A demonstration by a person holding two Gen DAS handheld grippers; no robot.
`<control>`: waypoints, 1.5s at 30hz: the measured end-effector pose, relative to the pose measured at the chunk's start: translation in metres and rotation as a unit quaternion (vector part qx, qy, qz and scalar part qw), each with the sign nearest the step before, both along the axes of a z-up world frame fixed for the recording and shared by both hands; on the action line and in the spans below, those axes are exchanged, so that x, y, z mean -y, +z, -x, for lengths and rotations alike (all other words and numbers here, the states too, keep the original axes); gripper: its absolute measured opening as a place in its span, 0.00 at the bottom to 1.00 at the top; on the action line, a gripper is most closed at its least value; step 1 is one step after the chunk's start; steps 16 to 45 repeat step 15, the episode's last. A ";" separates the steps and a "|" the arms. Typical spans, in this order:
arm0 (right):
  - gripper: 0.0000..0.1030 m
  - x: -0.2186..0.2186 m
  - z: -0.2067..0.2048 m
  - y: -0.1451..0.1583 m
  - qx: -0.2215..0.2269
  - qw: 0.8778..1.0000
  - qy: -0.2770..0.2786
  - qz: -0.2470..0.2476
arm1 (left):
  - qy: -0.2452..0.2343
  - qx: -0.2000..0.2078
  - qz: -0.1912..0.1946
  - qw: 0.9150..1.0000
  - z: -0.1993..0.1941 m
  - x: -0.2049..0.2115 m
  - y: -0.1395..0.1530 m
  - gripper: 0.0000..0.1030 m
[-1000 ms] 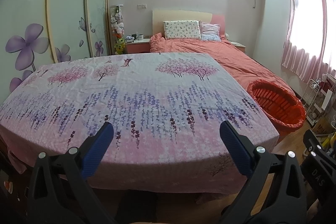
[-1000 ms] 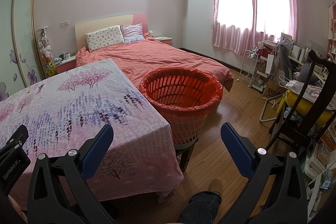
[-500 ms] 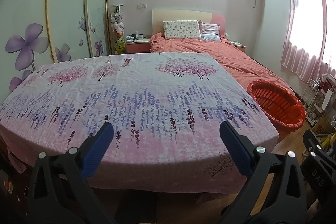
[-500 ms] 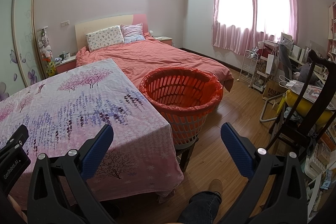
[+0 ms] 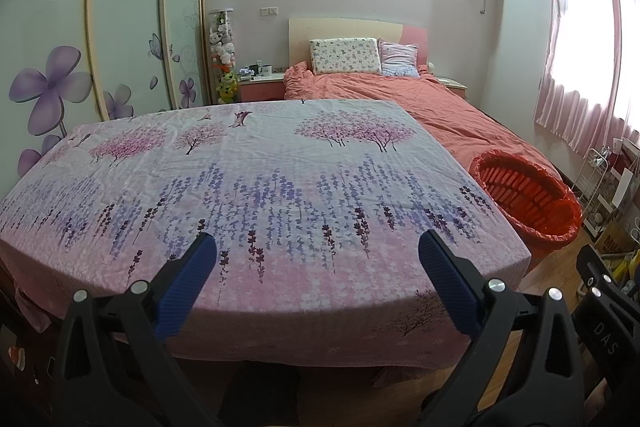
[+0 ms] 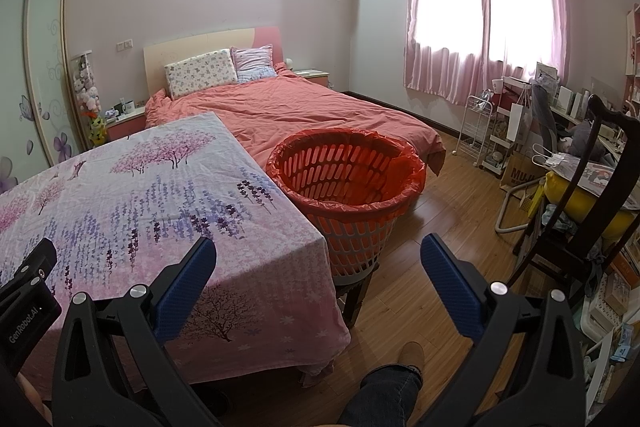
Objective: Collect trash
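I am holding my left gripper (image 5: pixel 316 263) and right gripper (image 6: pixel 318 265) wide open and empty, seeing no trash on the floral-clothed table (image 5: pixel 256 179); the red bag-lined slatted plastic basket (image 6: pixel 348 183) off its right edge looks light, best gripped by the rim.

Floral cloth (image 5: pixel 256 187) before a coral bed (image 6: pixel 312 115) — pink curtains (image 6: pixel 480 7).

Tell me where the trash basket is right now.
The red basket stands on the floor at the right edge of the floral-covered table, in front of the bed's foot; in the left wrist view it sits far right.
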State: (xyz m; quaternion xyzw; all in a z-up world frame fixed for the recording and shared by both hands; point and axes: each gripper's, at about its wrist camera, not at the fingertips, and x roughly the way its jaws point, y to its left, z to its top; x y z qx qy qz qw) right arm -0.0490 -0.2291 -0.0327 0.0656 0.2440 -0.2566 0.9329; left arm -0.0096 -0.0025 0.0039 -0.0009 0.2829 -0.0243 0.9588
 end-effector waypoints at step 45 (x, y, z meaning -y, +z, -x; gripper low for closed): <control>0.98 -0.001 0.000 -0.001 -0.001 1.000 0.001 0.000 | 0.001 0.003 -0.009 1.000 -0.002 0.000 0.000 0.96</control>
